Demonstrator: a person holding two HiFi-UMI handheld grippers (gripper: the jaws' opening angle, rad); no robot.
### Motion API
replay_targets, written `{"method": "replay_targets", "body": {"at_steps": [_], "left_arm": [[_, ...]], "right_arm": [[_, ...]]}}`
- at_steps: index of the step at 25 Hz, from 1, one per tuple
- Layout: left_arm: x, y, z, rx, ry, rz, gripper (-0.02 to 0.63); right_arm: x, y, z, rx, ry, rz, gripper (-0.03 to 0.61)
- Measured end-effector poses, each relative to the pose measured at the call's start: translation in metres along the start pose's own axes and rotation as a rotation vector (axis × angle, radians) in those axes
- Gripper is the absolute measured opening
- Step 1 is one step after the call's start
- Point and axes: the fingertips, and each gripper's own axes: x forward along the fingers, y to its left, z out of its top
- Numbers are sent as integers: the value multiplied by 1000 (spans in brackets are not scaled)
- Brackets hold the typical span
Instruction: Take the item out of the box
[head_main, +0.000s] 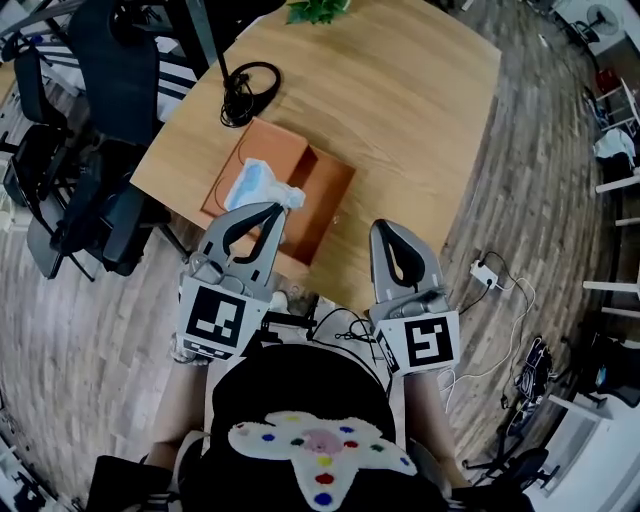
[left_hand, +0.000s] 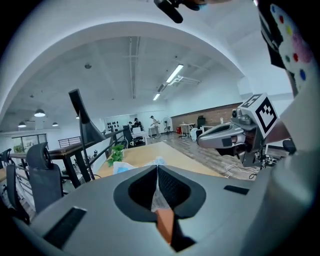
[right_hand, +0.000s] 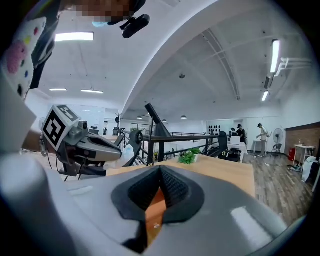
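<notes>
- Left gripper (head_main: 277, 212) was clamped on a pale blue plastic pouch (head_main: 258, 184), which was raised over the open brown box (head_main: 328, 190).
- Box sat by the table's (head_main: 410, 90) near edge.
- Right gripper (head_main: 386, 230) was fully closed and empty.

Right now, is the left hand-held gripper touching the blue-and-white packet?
Touching. Left gripper view: the left hand-held gripper pinches the packet film between closed jaws.
</notes>
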Motion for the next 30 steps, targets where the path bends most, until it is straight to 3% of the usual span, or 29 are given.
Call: {"method": "replay_targets", "body": {"at_steps": [9, 30], "left_arm": [[-19, 2, 14, 20, -49, 34, 12], [-23, -11, 4, 31, -31, -10, 12]], "right_arm": [[-2, 9, 7, -2, -17, 42, 8], [-2, 17, 8, -46, -11, 51, 8]]}}
